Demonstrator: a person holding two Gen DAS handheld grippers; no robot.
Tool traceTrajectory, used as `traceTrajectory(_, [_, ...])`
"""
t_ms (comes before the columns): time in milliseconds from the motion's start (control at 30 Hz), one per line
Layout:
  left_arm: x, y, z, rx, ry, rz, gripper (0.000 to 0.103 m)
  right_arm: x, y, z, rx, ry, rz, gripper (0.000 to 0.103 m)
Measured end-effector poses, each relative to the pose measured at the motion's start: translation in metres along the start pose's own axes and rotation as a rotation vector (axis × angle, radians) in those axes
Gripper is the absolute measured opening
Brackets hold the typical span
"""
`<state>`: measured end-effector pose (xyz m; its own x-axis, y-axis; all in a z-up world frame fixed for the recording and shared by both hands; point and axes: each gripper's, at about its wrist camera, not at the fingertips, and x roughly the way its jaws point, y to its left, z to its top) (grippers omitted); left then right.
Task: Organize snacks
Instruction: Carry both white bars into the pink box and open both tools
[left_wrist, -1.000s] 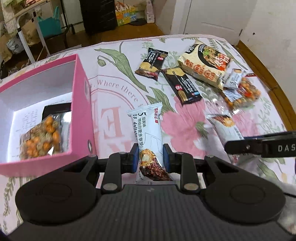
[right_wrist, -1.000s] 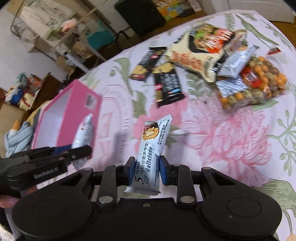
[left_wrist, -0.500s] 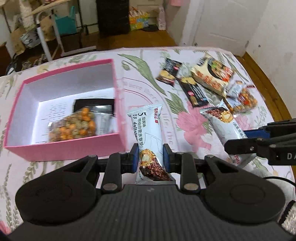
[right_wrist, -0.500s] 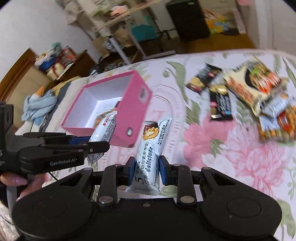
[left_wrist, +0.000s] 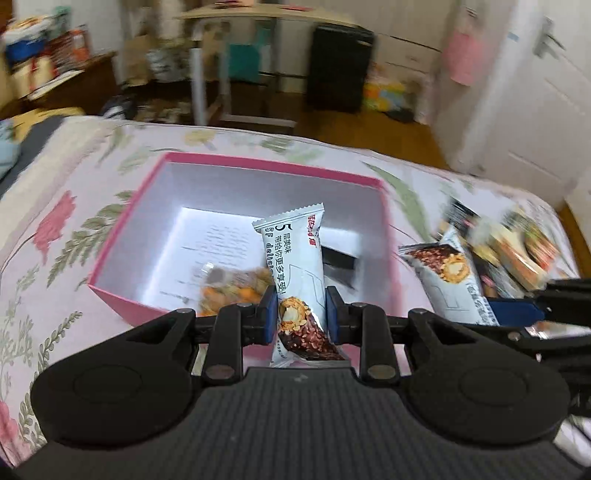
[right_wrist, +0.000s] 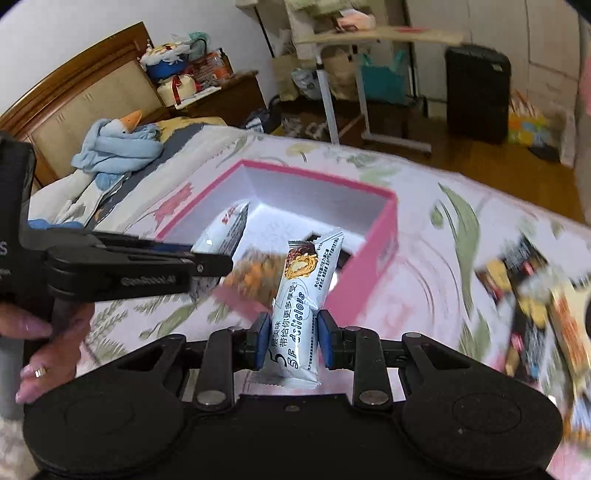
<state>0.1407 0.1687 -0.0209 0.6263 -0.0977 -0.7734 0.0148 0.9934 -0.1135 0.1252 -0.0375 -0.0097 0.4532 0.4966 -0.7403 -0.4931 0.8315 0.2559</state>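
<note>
The left claw (left_wrist: 301, 314) clamps a white foil-wrapped snack bar printed with a chocolate-nut roll (left_wrist: 295, 273), its blue pads pressed against the wrapper's lower half so the bar stands upright above the near edge of an open pink cardboard box with a white interior (left_wrist: 122, 221). The right claw (right_wrist: 291, 339) is likewise closed on a second white foil-wrapped snack bar with blue lettering (right_wrist: 301, 302), held upright just short of the same box's near right corner. In the right wrist view the left claw reaches in from the left, gripped by a person's hand (right_wrist: 40, 343), its bar poised over the box opening.

Inside the box lie a clear bag of orange and green coated nuts (left_wrist: 236, 288), blurred, and a black flat packet (left_wrist: 338, 258) toward the right wall, both on a sheet of printed white paper (left_wrist: 207, 251).

The box sits on a bed covered with a pale floral sheet (left_wrist: 62, 236). To the right of the box, well apart from it, a blurred scatter of black and cream snack packets (right_wrist: 532, 295) remains on the sheet. A light blue plush toy with an orange beak (right_wrist: 118, 144) rests at the bed's far left, near the wooden headboard (right_wrist: 70, 96).
</note>
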Motion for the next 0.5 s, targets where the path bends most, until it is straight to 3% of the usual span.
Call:
traceTrajectory(200, [0.047,0.022,0.012,-0.081,-0.006,0.069,0.026,0.048,0.002,0.016,-0.046,-0.022,0.016,0.032])
traceTrajectory(367, [0.067,0.032,0.019,-0.106,0.061,0.067,0.03,0.077,0.005,0.017,-0.072,0.003,0.038,0.034])
traceTrajectory(433, [0.062,0.031,0.02,-0.109,0.051,0.056,0.041,0.08,0.005,0.014,-0.072,-0.004,0.061,0.037])
traceTrajectory(500, [0.054,0.029,0.02,-0.109,0.036,0.048,0.051,0.075,0.002,0.011,-0.052,-0.028,0.071,0.047])
